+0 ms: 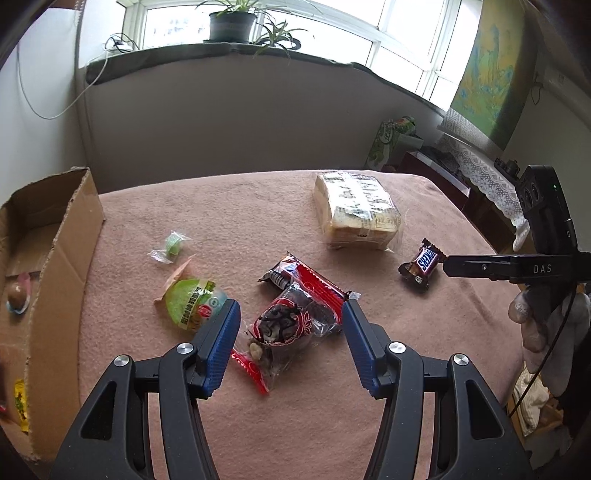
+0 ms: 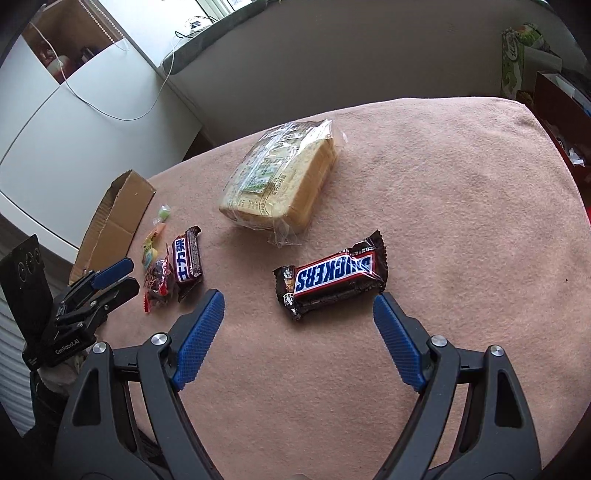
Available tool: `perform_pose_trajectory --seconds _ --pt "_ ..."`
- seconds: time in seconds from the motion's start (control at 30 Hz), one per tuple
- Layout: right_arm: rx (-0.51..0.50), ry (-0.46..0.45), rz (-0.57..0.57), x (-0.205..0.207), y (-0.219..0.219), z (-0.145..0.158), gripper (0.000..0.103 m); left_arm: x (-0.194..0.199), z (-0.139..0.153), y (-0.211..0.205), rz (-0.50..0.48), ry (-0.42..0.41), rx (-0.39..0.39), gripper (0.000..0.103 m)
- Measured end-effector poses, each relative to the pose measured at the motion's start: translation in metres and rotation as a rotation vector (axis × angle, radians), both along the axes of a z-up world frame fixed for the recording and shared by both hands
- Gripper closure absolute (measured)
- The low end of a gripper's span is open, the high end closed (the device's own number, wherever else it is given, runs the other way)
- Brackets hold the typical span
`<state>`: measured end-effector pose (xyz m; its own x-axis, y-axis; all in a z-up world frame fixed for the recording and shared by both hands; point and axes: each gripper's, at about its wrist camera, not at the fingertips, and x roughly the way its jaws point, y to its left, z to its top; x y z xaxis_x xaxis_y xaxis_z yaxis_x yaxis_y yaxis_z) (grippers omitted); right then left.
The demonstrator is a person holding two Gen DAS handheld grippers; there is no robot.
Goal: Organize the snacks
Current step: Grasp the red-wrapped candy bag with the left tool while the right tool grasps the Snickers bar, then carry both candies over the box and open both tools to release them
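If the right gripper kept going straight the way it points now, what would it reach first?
Most likely the Snickers bar, lying on the pink cloth just ahead of the right gripper, whose jaws stand open. Exact depth is unclear.

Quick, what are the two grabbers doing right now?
Left gripper: open, over the red-trimmed snack bag, not gripping.
Right gripper: open, holding nothing, by the Snickers bar.

Probably a home: potted plants on the windowsill, lace cloth, blanket-covered table.
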<state>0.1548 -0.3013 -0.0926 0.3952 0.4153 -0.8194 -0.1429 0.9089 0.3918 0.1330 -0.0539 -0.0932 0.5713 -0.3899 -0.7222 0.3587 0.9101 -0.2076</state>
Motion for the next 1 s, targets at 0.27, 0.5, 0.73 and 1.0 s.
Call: perform_pose_trajectory --seconds 0.27,0.5,0.73,1.0 --pt "-0.064 0.0 -0.043 0.018 0.013 -0.012 0.027 0.009 -0.014 -0.002 -0.034 0.036 0.001 0.047" --pt "-0.206 -0.028 -0.002 0.023 0.034 -0.019 0.033 0.005 -0.023 -0.015 -0.048 0.021 0.096 0.047" --pt "-0.291 -0.057 0.016 0.025 0.042 -0.022 0.041 0.009 -0.028 -0.011 0.001 0.042 0.078 0.063" --pt "-0.297 -0.067 0.011 0.024 0.033 -0.022 0.066 0.003 -0.025 -0.009 0.031 0.038 0.075 0.066"
